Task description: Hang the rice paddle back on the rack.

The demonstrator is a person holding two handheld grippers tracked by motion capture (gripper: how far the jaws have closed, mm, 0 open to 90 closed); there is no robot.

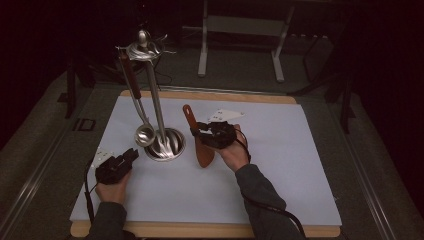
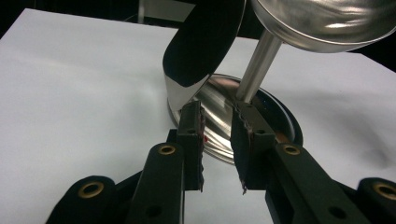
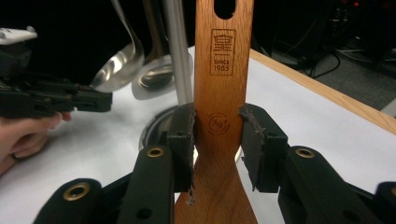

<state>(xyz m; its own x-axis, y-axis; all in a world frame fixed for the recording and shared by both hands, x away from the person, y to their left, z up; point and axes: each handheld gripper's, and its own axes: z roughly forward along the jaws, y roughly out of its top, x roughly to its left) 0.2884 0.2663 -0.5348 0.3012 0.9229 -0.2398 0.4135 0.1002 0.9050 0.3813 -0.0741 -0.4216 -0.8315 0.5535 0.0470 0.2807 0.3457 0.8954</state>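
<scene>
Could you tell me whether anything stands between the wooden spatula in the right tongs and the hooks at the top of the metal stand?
Nothing visible does. The right tongs hold the wooden spatula beside the stand's pole; the ladle hangs on the pole's far side.

Blocking the centre: a steel utensil stand [image 1: 159, 107] is rising from its round base [image 1: 167, 145], a ladle [image 1: 144, 134] hanging at its 9 o'clock.
Lying open: white table cover [image 1: 280, 165] stretching from 3 to 6 o'clock.
Crowding the gap: wooden spatula [image 1: 200, 142] standing just at the base's 3 o'clock.
</scene>
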